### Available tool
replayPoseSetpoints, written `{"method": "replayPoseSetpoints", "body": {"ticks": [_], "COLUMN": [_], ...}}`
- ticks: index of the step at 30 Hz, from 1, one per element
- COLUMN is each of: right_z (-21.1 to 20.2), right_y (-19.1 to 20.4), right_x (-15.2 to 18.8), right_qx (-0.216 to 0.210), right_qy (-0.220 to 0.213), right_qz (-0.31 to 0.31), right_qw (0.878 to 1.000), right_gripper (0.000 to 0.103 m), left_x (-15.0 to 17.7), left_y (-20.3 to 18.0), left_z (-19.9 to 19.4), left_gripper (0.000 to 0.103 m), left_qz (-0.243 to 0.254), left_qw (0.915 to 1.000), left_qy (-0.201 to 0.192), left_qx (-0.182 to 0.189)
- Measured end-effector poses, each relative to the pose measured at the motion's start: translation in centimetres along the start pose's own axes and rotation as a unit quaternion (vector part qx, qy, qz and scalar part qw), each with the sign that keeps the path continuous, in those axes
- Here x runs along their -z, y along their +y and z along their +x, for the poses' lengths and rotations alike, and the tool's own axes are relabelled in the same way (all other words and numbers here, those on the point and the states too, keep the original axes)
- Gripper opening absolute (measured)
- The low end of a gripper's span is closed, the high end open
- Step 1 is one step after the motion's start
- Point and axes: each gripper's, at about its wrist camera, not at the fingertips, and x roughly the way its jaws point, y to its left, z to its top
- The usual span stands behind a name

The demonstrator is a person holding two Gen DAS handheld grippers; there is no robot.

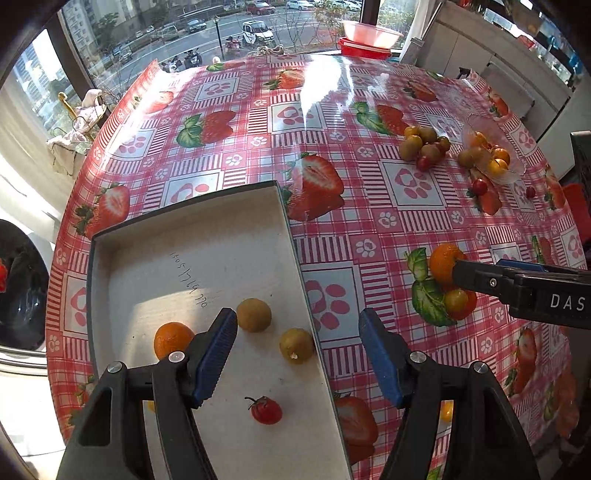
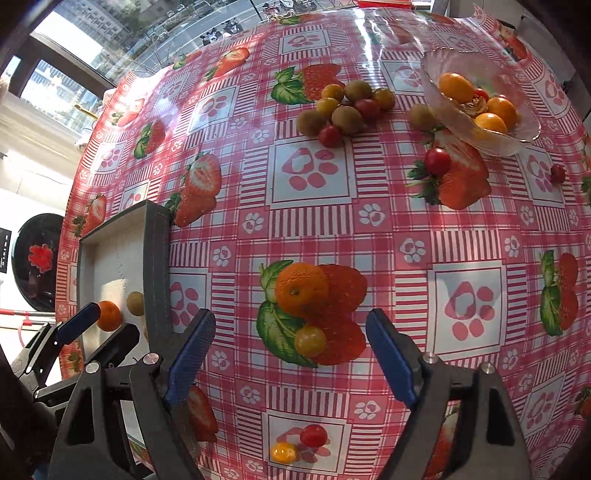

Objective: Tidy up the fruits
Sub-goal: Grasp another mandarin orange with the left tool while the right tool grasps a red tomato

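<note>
A shallow grey-rimmed box (image 1: 286,221) lies at the table's left and holds a mandarin (image 1: 173,339), two kiwis (image 1: 253,314), and a red cherry tomato (image 1: 266,410). My left gripper (image 1: 298,322) hangs open over the box's right wall with nothing between its fingers. My right gripper (image 2: 291,321) stands open above a second mandarin (image 2: 301,290) and a yellowish cherry tomato (image 2: 310,340), both resting on the tablecloth, with no pad touching them. In the left wrist view one right finger (image 1: 476,277) reaches that mandarin (image 1: 441,264) from the right.
Farther back, a heap of kiwis and cherry tomatoes (image 2: 343,107) lies beside a glass bowl (image 2: 524,129) of orange fruit. Loose red tomatoes (image 2: 437,160) sit near it. A red tomato (image 2: 313,435) and a yellow one (image 2: 282,452) lie close by. A pink bowl (image 1: 371,33) stands at the far edge.
</note>
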Motion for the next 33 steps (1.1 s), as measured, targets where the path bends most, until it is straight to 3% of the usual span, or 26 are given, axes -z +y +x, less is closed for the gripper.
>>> {"method": "replayPoseSetpoints", "body": {"ticks": [14, 29, 31, 33], "right_z": [-0.1, 2.2, 2.3, 2.5], "right_y": [-7.4, -8.7, -8.6, -8.2], "right_x": [-2.0, -7.6, -8.2, -8.9], "right_qx": [0.027, 0.052, 0.057, 0.063], "right_qy": [-0.01, -0.043, -0.052, -0.058], "right_qz": [0.051, 0.022, 0.015, 0.004], "right_qw": [0.998, 0.998, 0.997, 0.996], "right_gripper": [0.086, 0.086, 0.082, 0.072], "left_x": [-3.1, -4.5, -4.4, -4.4], "left_y": [-9.2, -11.8, -11.9, -12.0], "left_z": [3.4, 7.3, 7.7, 7.9], "left_gripper": [0.069, 0.069, 0.069, 0.069], "left_qz": [0.042, 0.025, 0.021, 0.018], "left_qw": [0.9977, 0.9986, 0.9986, 0.9986], "left_qy": [0.019, 0.037, 0.042, 0.045], "left_qx": [0.049, 0.028, 0.025, 0.02]}}
